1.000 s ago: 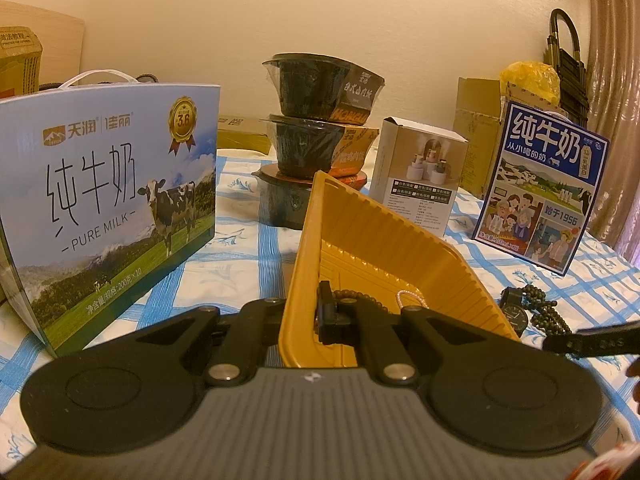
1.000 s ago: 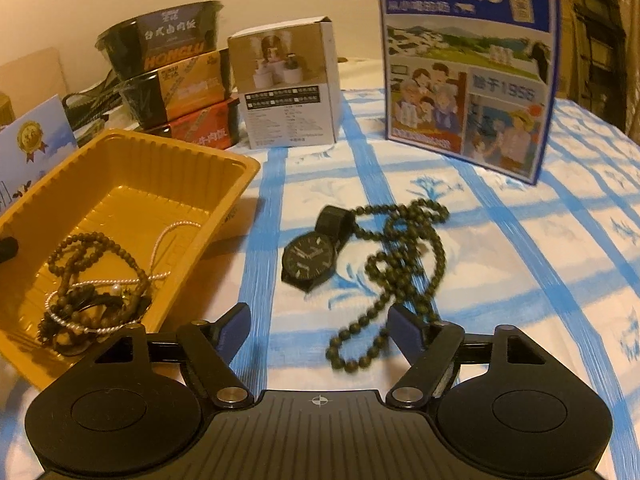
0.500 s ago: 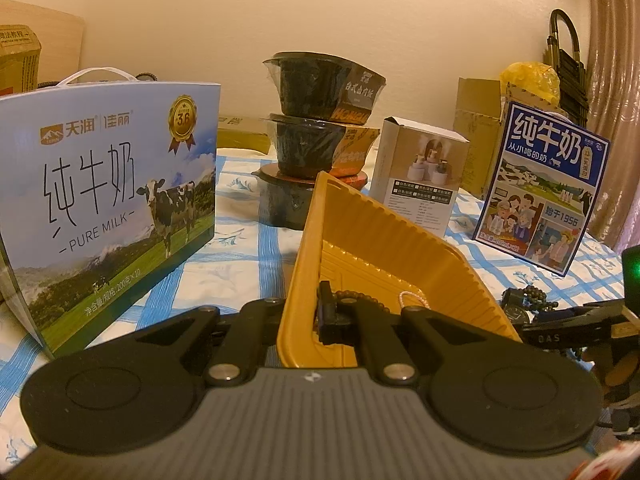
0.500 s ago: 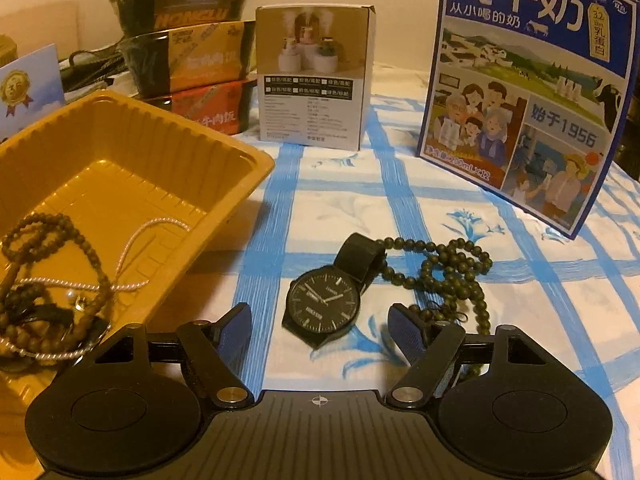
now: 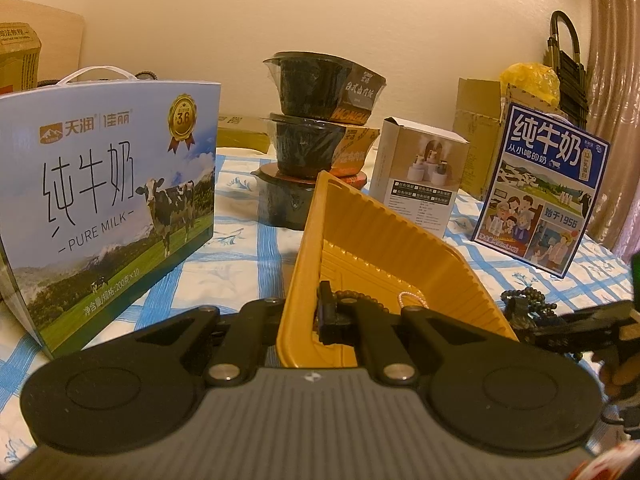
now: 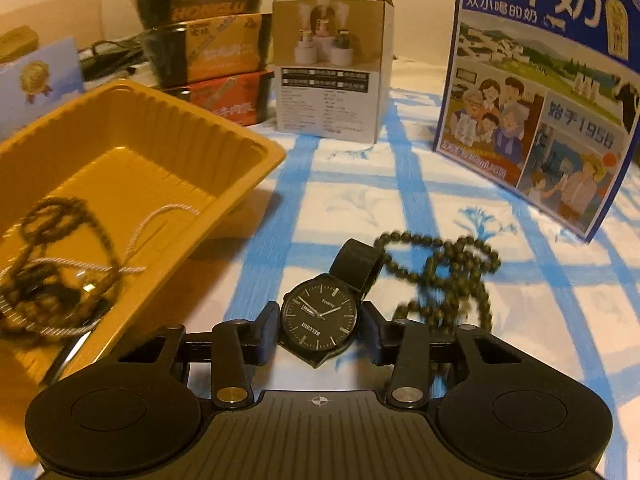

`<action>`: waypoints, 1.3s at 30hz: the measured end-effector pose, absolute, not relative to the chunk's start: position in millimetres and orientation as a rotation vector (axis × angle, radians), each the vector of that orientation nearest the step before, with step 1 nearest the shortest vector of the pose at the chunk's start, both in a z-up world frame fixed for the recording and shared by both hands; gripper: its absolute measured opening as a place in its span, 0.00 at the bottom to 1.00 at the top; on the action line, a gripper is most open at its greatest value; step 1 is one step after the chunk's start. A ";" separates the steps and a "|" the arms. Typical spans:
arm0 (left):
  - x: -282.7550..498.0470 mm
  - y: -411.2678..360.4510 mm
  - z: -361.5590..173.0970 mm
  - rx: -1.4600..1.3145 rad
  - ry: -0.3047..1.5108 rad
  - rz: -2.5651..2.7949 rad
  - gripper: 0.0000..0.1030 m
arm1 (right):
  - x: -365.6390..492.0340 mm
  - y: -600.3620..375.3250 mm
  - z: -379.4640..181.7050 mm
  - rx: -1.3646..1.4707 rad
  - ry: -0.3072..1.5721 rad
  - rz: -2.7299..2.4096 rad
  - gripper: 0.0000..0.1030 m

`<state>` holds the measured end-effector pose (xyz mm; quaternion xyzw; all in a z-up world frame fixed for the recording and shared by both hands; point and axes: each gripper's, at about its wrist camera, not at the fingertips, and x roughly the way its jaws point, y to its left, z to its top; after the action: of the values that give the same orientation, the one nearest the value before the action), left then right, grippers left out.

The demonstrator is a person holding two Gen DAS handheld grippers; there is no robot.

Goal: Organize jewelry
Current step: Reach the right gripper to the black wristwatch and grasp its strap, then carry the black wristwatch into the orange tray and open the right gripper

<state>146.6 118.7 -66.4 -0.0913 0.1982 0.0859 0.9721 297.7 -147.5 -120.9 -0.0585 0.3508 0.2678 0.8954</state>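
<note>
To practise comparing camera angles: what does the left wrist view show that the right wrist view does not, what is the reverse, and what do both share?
Only the left wrist view shows the left gripper shut on the tray's rim, and the handled milk carton's full front.

Only the right wrist view shows the watch between the closing jaws of the right gripper.

Both show the yellow tray, the small white box and the stacked bowls.

Both wrist cameras closely face the tray (image 5: 384, 240).

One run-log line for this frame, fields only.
left gripper: shut on yellow tray rim | right gripper: closing around black watch, pads not touching | bead necklace: on tablecloth
</note>
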 end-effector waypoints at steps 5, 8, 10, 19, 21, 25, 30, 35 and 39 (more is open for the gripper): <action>146.2 119.8 -67.4 -0.189 0.401 0.174 0.06 | 266.9 -169.1 -118.7 -0.086 0.748 0.675 0.42; 145.3 119.7 -67.6 -0.188 0.400 0.174 0.06 | 248.9 -179.8 -118.3 -0.101 0.763 0.730 0.42; 144.7 120.2 -67.4 -0.189 0.400 0.175 0.06 | 243.4 -185.0 -117.1 -0.091 0.778 0.736 0.42; 144.1 119.3 -66.4 -0.183 0.399 0.177 0.06 | 264.7 -177.1 -97.6 0.029 0.766 0.571 0.47; 144.1 119.3 -66.4 -0.184 0.399 0.176 0.06 | 270.4 -168.7 -97.7 0.022 0.769 0.549 0.47; 144.5 119.0 -65.6 -0.181 0.398 0.171 0.06 | 275.4 -162.5 -98.5 0.007 0.779 0.530 0.33; 144.5 119.2 -65.7 -0.185 0.397 0.171 0.06 | 277.7 -165.7 -99.4 0.029 0.808 0.504 0.27; 144.6 120.1 -65.2 -0.188 0.398 0.170 0.06 | 272.8 -168.4 -95.5 0.043 0.801 0.522 0.21; 144.5 120.1 -65.3 -0.188 0.398 0.171 0.06 | 265.9 -174.9 -80.5 0.102 0.754 0.546 0.20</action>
<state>144.5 120.1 -65.3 -0.0930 0.1971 0.0845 0.9723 265.9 -174.9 -80.5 0.0492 0.3633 0.2631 0.8924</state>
